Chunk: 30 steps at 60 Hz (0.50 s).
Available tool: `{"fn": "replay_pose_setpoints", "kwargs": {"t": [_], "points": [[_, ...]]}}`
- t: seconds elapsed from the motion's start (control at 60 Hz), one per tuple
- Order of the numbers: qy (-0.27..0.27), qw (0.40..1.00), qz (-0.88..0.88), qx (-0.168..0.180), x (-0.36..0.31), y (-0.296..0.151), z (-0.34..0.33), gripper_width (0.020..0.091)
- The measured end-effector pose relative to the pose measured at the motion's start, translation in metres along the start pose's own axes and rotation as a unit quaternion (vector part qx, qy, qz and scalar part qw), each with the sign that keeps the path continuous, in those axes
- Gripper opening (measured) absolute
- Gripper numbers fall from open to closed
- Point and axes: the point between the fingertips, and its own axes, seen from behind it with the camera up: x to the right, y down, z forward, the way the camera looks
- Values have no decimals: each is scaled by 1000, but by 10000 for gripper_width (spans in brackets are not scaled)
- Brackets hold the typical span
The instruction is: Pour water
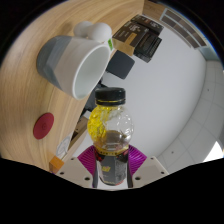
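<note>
Gripper (112, 165) clenched on bottle (112, 135), magenta pads (92, 158) pressing both sides; bottle upright between fingers, black cap on, yellow label, dark liquid low inside

White mug (75, 62) lies far left of bottle, on wooden board (40, 100), mouth tilted toward bottle

Judgement: cap looks closed, must come off before pouring; then bring neck over mug rim, tip slowly, keep grip firm

Red disc (42, 126) near left on board; dark boxes (135, 40) far right, clear of path

surface: pale wooden tabletop (30, 95) | on it: white ceramic mug (72, 62) lying tilted, flat round red disc (42, 126) near table edge
</note>
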Motion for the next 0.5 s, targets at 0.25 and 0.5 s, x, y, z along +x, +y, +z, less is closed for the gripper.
{"fn": "replay_pose_setpoints", "kwargs": {"t": [0.25, 0.5], "points": [[10, 998, -32, 52, 8, -23, 10, 389], [-73, 963, 242, 92, 10, 5, 6, 390]]}}
